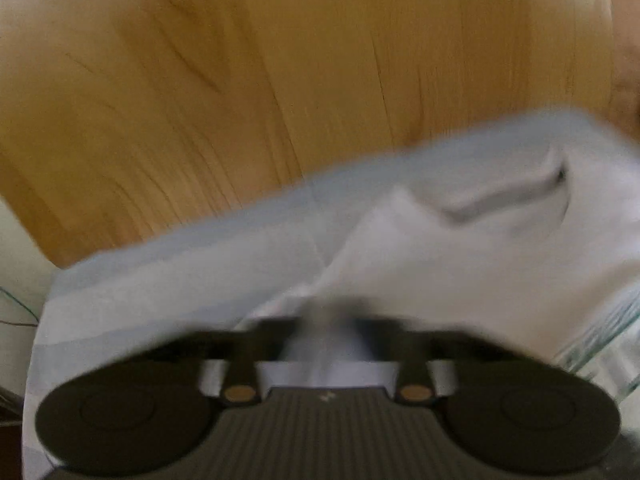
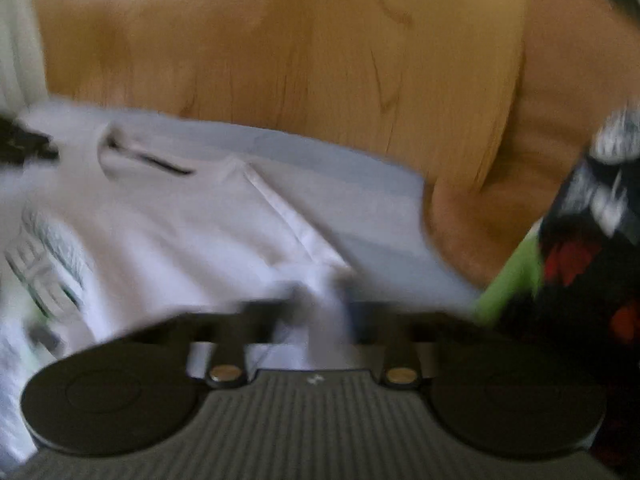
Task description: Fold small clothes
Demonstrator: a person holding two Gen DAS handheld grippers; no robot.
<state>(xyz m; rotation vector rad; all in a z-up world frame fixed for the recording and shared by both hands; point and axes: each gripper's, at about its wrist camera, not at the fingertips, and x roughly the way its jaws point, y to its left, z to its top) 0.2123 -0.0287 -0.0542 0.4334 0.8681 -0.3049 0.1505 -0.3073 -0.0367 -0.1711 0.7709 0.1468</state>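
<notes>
A small white garment [image 1: 460,248] with a pale blue-grey band along its far edge lies on a wooden table [image 1: 280,80]. My left gripper [image 1: 328,320] is shut on a fold of its near edge, the cloth bunched between the fingers. In the right wrist view the same garment [image 2: 200,220] spreads across the middle, with a dark-lined opening near its far left. My right gripper [image 2: 320,300] is shut on another fold of its near edge. Both views are blurred by motion.
The wooden table [image 2: 320,60] extends beyond the garment. A black cloth with white and red print [image 2: 592,240] and a green edge [image 2: 508,284] lies at the right. A green-and-white printed patch [image 2: 48,256] shows at the left.
</notes>
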